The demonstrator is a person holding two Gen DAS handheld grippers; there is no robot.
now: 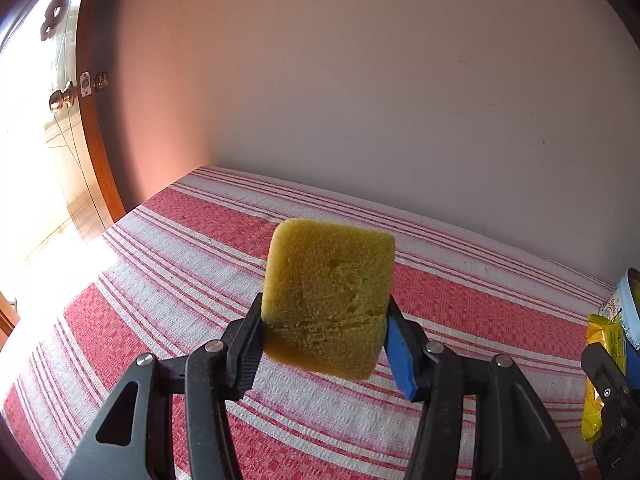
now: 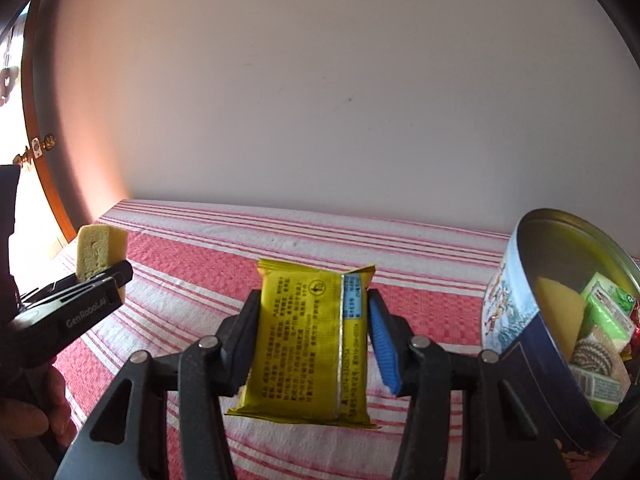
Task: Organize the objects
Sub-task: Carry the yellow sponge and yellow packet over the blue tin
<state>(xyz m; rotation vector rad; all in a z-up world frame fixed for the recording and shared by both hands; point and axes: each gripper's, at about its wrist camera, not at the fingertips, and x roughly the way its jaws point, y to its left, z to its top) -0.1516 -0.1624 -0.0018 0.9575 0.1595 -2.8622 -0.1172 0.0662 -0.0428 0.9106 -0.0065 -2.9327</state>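
Observation:
My left gripper (image 1: 324, 336) is shut on a yellow sponge (image 1: 328, 296) and holds it above the red-and-white striped cloth (image 1: 180, 264). The sponge also shows in the right wrist view (image 2: 100, 252), at the far left, in the left gripper (image 2: 80, 304). My right gripper (image 2: 312, 344) is shut on a yellow snack packet (image 2: 308, 340) and holds it above the cloth. The packet also shows at the right edge of the left wrist view (image 1: 604, 360). A round tin (image 2: 536, 320) stands at the right, tilted in view, with several packets and a yellow sponge inside.
The striped cloth (image 2: 200, 248) covers the table up to a plain pale wall (image 2: 320, 100). A wooden door frame (image 1: 96, 140) and a door with a brass knob (image 1: 64, 98) are at the left. The tin's rim (image 1: 628, 300) shows at the right edge.

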